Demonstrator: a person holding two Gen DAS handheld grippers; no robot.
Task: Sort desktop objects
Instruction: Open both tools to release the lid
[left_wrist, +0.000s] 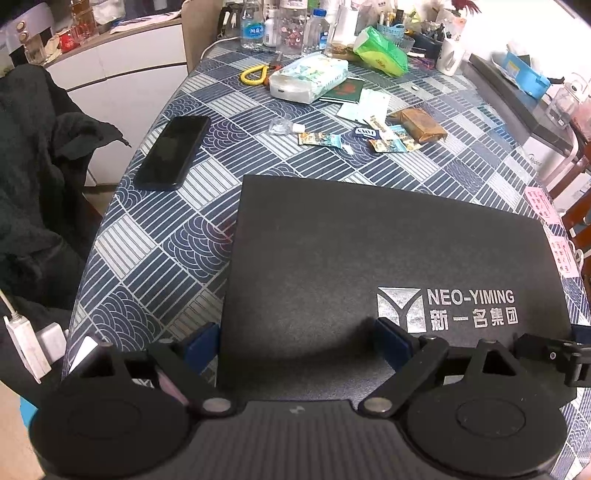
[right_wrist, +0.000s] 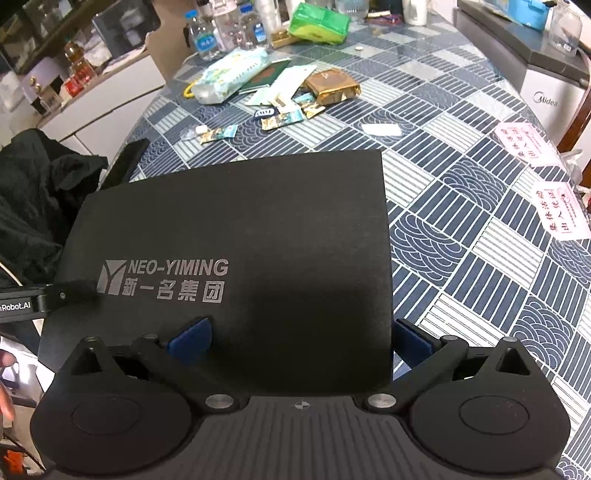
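Two grippers at a black NEO-YIMING box (left_wrist: 369, 251) on a patterned table (left_wrist: 155, 236).
Left gripper (left_wrist: 300, 341) and right gripper (right_wrist: 301, 338) both spread wide, fingers straddling the box's near corners.

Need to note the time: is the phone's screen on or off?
Off, apparently: the phone lies flat, its screen uniformly dark.

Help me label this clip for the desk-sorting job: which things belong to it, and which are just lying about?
Belongs to the job:
- black NEO-YIMING box
- left hand-held gripper, open, straddling the box's left edge
- right hand-held gripper, open, straddling its right edge
- snack sachets
- phone

Lying about:
- water bottles
- dark garment
- pink notes
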